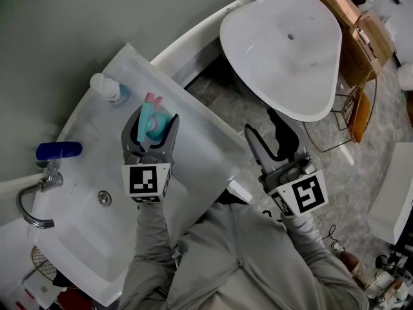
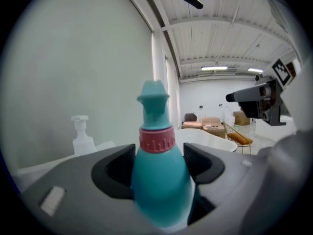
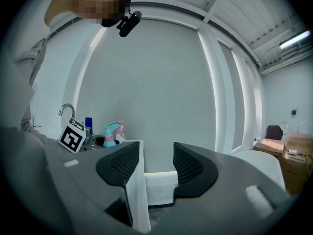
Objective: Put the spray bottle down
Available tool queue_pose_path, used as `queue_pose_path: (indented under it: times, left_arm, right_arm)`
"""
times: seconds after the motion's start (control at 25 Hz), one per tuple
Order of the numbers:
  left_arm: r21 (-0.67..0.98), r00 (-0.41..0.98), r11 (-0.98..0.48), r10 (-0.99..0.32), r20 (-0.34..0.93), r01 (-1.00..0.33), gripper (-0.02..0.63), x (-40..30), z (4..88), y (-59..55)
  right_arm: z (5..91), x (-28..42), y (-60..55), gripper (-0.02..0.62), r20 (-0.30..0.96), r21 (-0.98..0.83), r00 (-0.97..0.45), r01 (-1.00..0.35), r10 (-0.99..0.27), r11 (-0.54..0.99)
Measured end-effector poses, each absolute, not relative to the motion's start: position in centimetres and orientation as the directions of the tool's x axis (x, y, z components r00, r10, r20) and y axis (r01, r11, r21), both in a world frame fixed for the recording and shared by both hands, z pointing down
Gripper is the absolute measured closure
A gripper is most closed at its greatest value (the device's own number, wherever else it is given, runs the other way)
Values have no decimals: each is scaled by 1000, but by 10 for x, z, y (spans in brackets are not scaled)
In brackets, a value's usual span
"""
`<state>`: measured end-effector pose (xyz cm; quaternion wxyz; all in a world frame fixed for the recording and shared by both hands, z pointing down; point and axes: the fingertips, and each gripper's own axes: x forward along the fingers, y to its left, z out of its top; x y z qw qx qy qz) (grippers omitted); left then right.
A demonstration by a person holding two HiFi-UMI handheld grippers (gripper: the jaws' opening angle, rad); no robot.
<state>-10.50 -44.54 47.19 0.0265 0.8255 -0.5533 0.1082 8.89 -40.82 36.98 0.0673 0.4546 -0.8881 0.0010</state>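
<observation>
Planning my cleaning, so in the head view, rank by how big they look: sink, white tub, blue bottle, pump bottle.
1. Sink.
2. White tub, though it sits farther from the camera.
3. Blue bottle and pump bottle look about alike: unranked.

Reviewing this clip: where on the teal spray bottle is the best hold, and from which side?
Probably the rounded body just below the pink collar, approached from the person's side, as the left gripper has it: the spray bottle stands upright and its neck above is narrower.

No words, brands or numbers were legible; the left marker cube (image 1: 147, 181) and right marker cube (image 1: 304, 196) bore only black-and-white square patterns.
</observation>
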Motion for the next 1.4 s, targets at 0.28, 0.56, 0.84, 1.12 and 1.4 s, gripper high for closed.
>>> queue_pose_path:
  times: [0.28,0.56,0.84,1.12,1.4]
  left_arm:
    - [-108,377,-403,-904,202,-909,245,-98,475,-449]
    - [-110,383,-408,-903,192,-907,245,-97,478,-451]
    - [-109,387,-409,-905,177,-906,245,-95,478,-451]
    - [-113,388,-410,-904,179,-905,245,-95,479,-451]
    - [-108,376,-398,-909,182,-911,244,-96,480,-452]
  right_arm:
    - [372,88,-409,379,133,68,-570,-811,-811,581]
    - [373,86,-410,380,143,76,-568,-811,-811,581]
    - [373,87,-410,380,145,79,-564,-812,-813,578]
    - [373,87,-410,380,143,80,-567,-811,-811,580]
    - [371,88,-410,379,139,79,-565,-812,-813,578]
